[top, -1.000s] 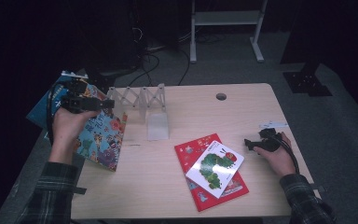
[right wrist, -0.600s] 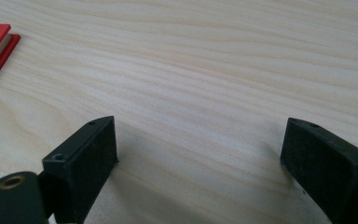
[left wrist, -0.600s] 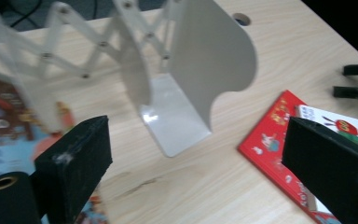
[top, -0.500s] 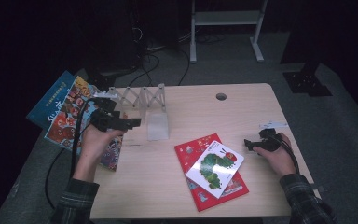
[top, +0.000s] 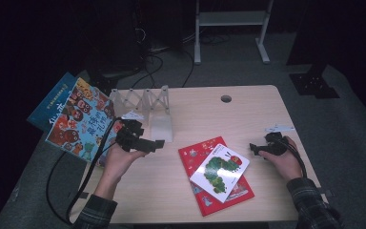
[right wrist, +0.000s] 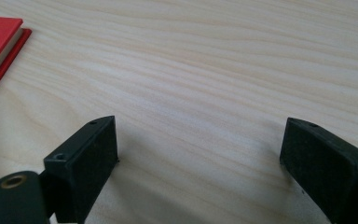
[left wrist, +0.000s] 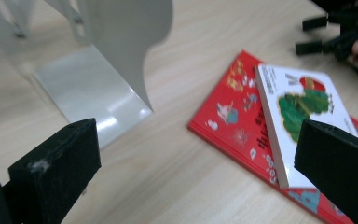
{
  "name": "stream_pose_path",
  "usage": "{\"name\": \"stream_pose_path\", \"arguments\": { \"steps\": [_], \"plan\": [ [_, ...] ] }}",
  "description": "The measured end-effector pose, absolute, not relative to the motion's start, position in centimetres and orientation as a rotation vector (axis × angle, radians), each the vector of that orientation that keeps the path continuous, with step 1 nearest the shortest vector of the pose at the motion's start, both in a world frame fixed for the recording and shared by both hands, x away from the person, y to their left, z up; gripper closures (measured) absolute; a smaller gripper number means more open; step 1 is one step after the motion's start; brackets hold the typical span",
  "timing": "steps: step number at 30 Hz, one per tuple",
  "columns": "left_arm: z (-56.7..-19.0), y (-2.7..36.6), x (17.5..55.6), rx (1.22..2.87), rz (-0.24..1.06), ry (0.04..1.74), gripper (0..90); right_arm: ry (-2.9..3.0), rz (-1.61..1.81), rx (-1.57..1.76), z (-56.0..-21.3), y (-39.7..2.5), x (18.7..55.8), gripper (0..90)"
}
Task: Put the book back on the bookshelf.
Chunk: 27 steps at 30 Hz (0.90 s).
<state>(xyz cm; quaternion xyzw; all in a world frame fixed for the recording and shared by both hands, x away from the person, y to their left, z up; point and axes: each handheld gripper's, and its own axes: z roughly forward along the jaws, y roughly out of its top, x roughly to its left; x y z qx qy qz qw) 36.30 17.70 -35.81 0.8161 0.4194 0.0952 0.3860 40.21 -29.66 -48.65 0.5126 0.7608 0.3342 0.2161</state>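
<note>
Red book point(left wrist: 242, 122) under caterpillar book point(left wrist: 303, 112)

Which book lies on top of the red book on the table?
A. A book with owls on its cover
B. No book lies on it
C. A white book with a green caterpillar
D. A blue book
C: in the high view the white caterpillar book rests at an angle on the red book, and the left gripper view shows it stacked there too.
</note>
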Motion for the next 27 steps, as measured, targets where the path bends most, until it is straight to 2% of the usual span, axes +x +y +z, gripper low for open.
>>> {"name": "stream_pose_path", "arguments": {
  "steps": [3, 10, 12, 16, 18, 20, 27],
  "plan": [
    [-36.9, 16.7, 36.0, 2.098, 0.247, 1.051, 0.0, 2.118, 0.930, 1.412, -48.6, -29.7, 40.0, 12.9],
    [-39.9, 14.8, 35.1, 2.102, 0.172, 1.028, 0.0, 2.134, 0.928, 1.400, -48.4, -29.5, 39.6, 17.4],
    [-40.4, 14.4, 34.9, 2.142, 0.194, 1.008, 0.0, 2.132, 0.935, 1.400, -48.4, -29.5, 39.5, 19.6],
    [-41.1, 14.3, 34.8, 2.152, 0.207, 0.994, 0.0, 2.150, 0.922, 1.396, -48.2, -29.5, 39.1, 26.5],
    [-41.7, 14.5, 34.7, 2.140, 0.207, 0.989, 0.0, 2.170, 0.908, 1.397, -47.9, -29.4, 38.8, 34.3],
    [-42.2, 14.7, 34.7, 2.147, 0.213, 0.998, 0.1, 2.184, 0.893, 1.402, -47.6, -29.4, 38.6, 37.6],
    [-44.1, 14.9, 34.7, 2.208, 0.143, 1.008, 1.8, 2.196, 0.949, 1.388, -46.5, -28.8, 37.5, 39.6]
  ]
}}
